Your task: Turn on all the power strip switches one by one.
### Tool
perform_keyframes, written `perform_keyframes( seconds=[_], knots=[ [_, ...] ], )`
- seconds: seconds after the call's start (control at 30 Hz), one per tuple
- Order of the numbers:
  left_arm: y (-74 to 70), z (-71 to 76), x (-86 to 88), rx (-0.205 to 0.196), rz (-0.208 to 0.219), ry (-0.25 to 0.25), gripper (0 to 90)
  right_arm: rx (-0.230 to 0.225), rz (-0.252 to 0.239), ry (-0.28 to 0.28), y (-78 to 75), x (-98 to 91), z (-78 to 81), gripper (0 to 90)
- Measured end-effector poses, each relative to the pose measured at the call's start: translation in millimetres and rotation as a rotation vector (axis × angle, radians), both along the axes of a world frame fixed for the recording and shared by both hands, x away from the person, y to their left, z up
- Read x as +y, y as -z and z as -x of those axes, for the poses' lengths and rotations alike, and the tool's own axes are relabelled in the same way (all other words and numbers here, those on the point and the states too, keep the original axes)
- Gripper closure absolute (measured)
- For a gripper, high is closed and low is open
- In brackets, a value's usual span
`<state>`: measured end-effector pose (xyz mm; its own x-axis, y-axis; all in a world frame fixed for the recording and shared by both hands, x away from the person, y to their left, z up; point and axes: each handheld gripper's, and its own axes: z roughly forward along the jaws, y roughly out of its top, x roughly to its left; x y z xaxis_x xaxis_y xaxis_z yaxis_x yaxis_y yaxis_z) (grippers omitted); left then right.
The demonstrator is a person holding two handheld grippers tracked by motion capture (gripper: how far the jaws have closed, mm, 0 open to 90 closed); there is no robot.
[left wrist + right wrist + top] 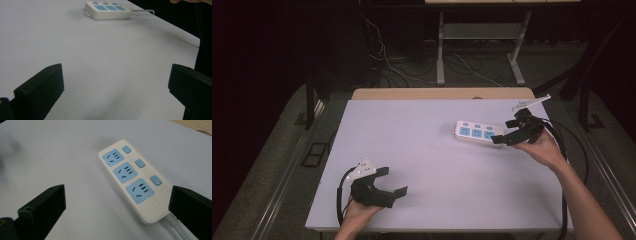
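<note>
With our right gripper [505,133] spread wide at the cable end of the power strip [477,132] near the table's [432,165] far right edge, and our left gripper [393,182] open and empty by the near left corner, we judge closing on the strip comes next.

A person's left hand [357,210] holds the left gripper [393,182] low with jaws spread wide, while the outstretched right hand [542,147] angles the equally wide-jawed right gripper [504,131] downward.

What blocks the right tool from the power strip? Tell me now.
Nothing visible. The right tool hangs open at the cord end of the power strip, with bare table under its jaws. The left tool is far off at the near left.
</note>
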<state>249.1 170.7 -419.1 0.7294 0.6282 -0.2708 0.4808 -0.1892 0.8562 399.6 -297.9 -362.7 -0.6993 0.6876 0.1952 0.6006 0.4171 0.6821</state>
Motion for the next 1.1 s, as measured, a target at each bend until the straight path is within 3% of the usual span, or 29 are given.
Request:
perform_keyframes(
  seconds=[0.1, 0.2, 0.23, 0.33, 0.37, 0.7, 0.93, 1.0, 1.1],
  knots=[
    [-0.3, -0.1, 0.1, -0.002, 0.002, 0.001, 0.0, 0.013, 0.008, 0.004, -0.2, 0.5, -6.0, 2.5],
    [-0.2, -0.3, 0.6, -0.002, 0.002, -0.001, 0.0, 0.020, 0.017, 0.006, 0.7, 0.8, -14.3, 10.1],
    [-0.2, -0.3, 0.7, -0.003, 0.001, -0.001, 0.0, 0.021, 0.017, 0.004, 0.9, 0.6, -16.5, 16.7],
    [-0.3, -0.1, 0.7, -0.004, 0.001, -0.001, 0.0, 0.021, 0.018, 0.009, 1.0, 0.3, -20.5, 19.1],
    [-0.2, -0.1, 0.7, -0.004, 0.001, 0.000, 0.0, 0.028, 0.014, 0.002, 1.3, -0.1, -24.3, 27.5],
    [-0.2, -0.2, 0.6, -0.007, -0.002, -0.001, 0.0, 0.026, 0.025, 0.002, 3.3, 1.3, -36.6, 49.1],
    [-0.2, -0.3, 0.7, -0.010, -0.004, 0.000, 0.0, 0.021, 0.023, 0.041, 9.6, -0.5, -45.0, 69.0],
    [-0.2, -0.4, 0.5, -0.011, -0.007, 0.003, 0.0, 0.025, 0.020, 0.060, 12.4, -2.4, -49.1, 78.2],
    [0.2, -0.3, -0.6, -0.011, -0.008, 0.007, 0.0, 0.029, 0.007, 0.076, 13.9, -4.7, -52.0, 84.2]
  ],
)
